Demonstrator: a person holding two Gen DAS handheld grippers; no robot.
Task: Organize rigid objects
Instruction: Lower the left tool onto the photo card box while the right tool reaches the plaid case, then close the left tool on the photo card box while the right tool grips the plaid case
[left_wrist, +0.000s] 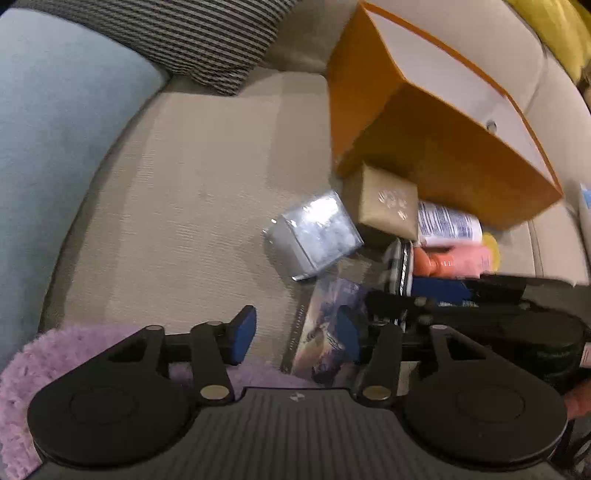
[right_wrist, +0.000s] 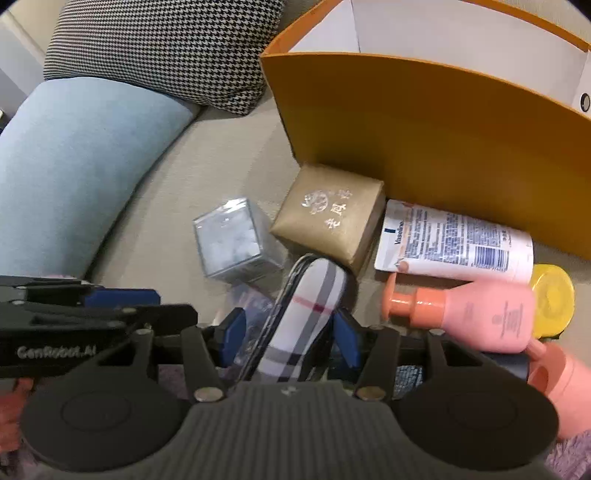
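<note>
the right hand-held gripper (right_wrist: 288, 334) has its blue pads either side of a plaid-patterned case (right_wrist: 306, 314), a smooth rounded oblong with a dark rim; its long axis runs straight away from the gripper, toward the far orange box (right_wrist: 406, 122). whether the pads press it or only flank it i cannot tell. the case sits near, on the beige sofa seat (right_wrist: 236, 158), with the box beyond it and slightly right, open-topped, stiff card, white inside. the left hand-held gripper (left_wrist: 295, 332) is spread wide and empty, over a glossy printed booklet (left_wrist: 325, 332). just past the case lie a tan embossed box (right_wrist: 332, 214), a clear wrapped cube (right_wrist: 232, 240), a white lotion tube (right_wrist: 454, 240) and a pink pump bottle (right_wrist: 480, 314).
</note>
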